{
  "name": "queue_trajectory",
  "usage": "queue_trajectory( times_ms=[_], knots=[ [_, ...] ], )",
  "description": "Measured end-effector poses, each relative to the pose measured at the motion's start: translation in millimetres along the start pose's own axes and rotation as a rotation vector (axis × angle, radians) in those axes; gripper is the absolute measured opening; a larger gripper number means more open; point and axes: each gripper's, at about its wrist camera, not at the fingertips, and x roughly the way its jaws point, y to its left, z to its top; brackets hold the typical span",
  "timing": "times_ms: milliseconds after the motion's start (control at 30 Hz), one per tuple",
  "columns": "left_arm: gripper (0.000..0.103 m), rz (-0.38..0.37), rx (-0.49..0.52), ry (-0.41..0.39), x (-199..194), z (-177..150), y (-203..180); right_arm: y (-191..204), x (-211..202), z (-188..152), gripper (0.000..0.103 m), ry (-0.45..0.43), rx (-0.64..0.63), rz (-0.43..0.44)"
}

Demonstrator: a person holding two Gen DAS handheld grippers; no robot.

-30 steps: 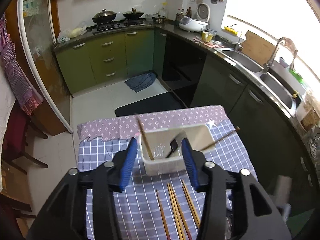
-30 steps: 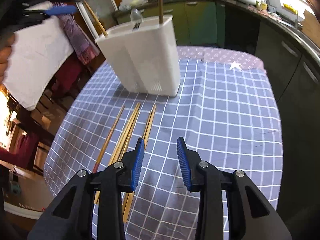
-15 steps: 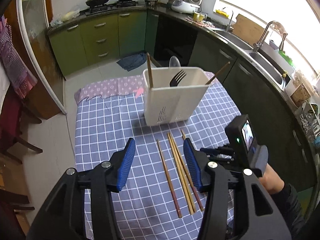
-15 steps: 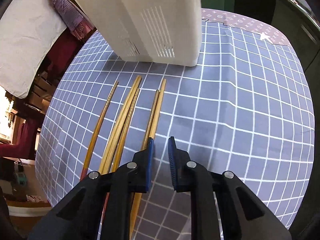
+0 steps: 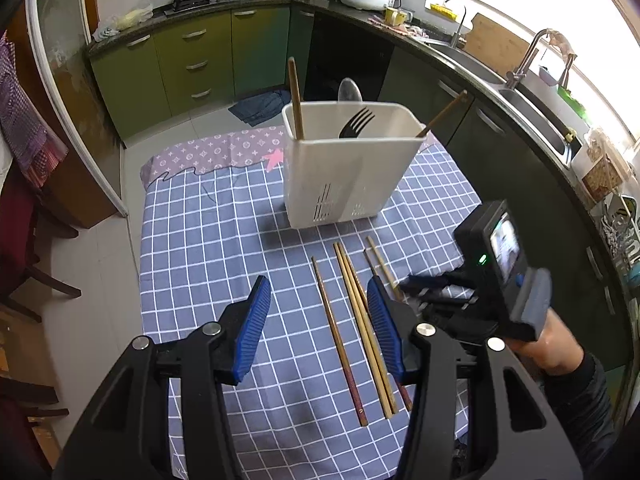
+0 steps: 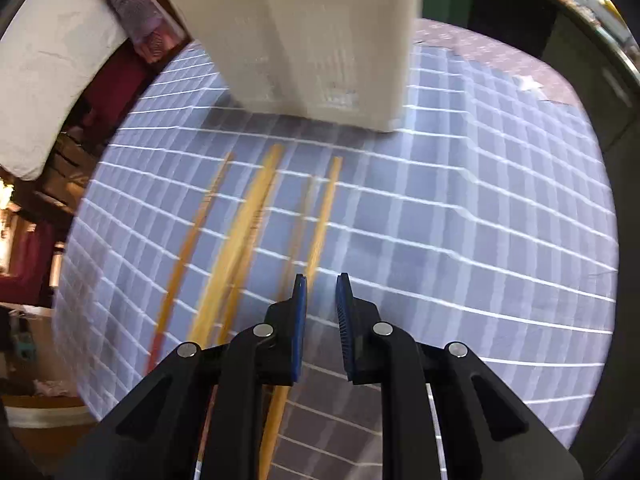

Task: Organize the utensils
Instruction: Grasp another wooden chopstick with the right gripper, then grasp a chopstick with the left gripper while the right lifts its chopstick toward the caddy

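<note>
Pointing steeply down: right gripper (image 6: pixel 321 280) over chopsticks (image 6: pixel 320 224).

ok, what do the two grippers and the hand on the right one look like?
Both grippers, left and right, have black angular bodies with silver rivets and blue ribbed jaw pads. The right gripper carries a small black camera, screen lit, green LED on. The hand holding it wears a dark sleeve.

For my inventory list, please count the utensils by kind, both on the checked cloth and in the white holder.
Chopsticks lying on the cloth: 5
Chopsticks standing in the holder: 2
Fork: 1
Spoon: 1
Total: 9
</note>
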Motion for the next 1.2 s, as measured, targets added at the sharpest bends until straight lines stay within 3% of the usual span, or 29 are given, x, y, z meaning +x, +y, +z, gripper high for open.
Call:
queue_trajectory(
  times_ms=[100,333,467,767,933,1200],
  knots=[
    [0.051,0.014,0.005,0.023,8,-6,-1,0,-1,0,0.015,0.013,0.005,0.032],
    [0.051,0.044,0.008,0.132,51,-18,-9,12,15,4,0.015,0.03,-0.023,-0.021],
    [0.051,0.06,0.017,0.189,75,-25,-16,12,14,6,0.007,0.032,-0.04,-0.052],
    [0.05,0.057,-0.013,0.299,126,-28,-22,-9,-72,-9,0.007,-0.182,0.016,0.061],
    [0.029,0.056,-0.035,0.347,151,-28,-23,-20,-121,-28,0.007,-0.275,0.014,0.089],
    [0.02,0.106,-0.05,0.363,177,-23,-26,-19,-155,-53,0.007,-0.334,0.0,0.104]
  ],
)
